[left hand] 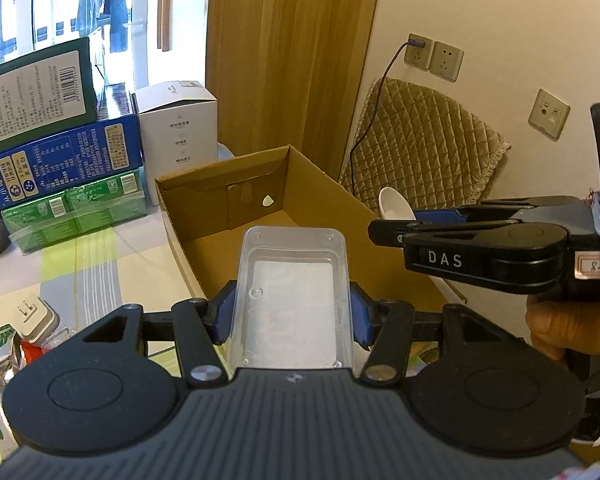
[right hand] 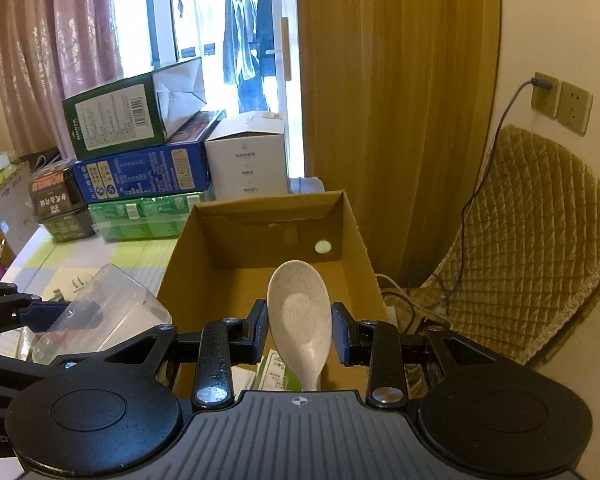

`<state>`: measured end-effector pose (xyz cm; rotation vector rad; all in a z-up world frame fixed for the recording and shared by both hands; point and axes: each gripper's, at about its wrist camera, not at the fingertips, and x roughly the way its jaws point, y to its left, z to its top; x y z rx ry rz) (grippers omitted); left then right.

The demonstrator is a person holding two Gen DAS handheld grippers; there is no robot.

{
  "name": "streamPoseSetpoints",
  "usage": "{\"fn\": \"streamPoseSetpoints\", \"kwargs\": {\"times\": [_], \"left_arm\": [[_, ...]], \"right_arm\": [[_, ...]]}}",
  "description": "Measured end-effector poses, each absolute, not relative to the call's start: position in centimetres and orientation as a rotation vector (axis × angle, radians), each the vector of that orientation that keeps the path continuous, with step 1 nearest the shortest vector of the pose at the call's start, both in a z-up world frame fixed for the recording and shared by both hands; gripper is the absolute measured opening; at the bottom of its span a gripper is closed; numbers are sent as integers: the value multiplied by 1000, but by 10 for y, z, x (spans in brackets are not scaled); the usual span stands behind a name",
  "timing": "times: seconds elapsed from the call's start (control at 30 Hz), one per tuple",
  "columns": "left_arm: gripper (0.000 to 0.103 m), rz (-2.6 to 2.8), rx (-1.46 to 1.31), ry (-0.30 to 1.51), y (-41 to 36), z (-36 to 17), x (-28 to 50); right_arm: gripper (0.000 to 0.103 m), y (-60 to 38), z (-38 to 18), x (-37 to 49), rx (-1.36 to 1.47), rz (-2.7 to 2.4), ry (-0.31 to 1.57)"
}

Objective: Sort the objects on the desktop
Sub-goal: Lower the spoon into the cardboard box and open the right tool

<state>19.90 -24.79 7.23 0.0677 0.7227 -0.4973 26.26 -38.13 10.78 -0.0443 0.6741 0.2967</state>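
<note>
My left gripper (left hand: 292,314) is shut on a clear plastic box (left hand: 292,292), held over the near end of an open cardboard box (left hand: 300,184). From the right wrist camera the same clear plastic box (right hand: 104,312) shows at the left, beside the cardboard box (right hand: 268,232). My right gripper (right hand: 300,330) is shut on a cream speckled spoon (right hand: 300,312), bowl pointing forward above the cardboard box. In the left wrist view the right gripper (left hand: 384,230) comes in from the right with the spoon (left hand: 394,204) at its tip.
A stack of green and blue cartons (left hand: 60,152) and a white carton (left hand: 176,132) stand behind the cardboard box. A white adapter (left hand: 32,312) and a foil packet (left hand: 4,360) lie on the checked tablecloth. A quilted chair (right hand: 532,240) stands by the wall.
</note>
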Motion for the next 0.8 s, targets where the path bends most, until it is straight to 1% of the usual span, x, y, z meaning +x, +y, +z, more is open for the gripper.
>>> {"fn": "streamPoseSetpoints", "kwargs": {"times": [0.5, 0.6, 0.67, 0.8], "left_arm": [[51, -503, 32, 756, -257, 53, 228], [52, -505, 19, 770, -260, 45, 235], [55, -500, 37, 781, -263, 41, 237], [56, -487, 26, 770, -253, 39, 235]], "right_arm": [[30, -386, 104, 292, -24, 291, 690], [30, -388, 101, 298, -19, 289, 698], [30, -388, 99, 300, -12, 290, 704], [30, -388, 94, 303, -7, 293, 712]]}}
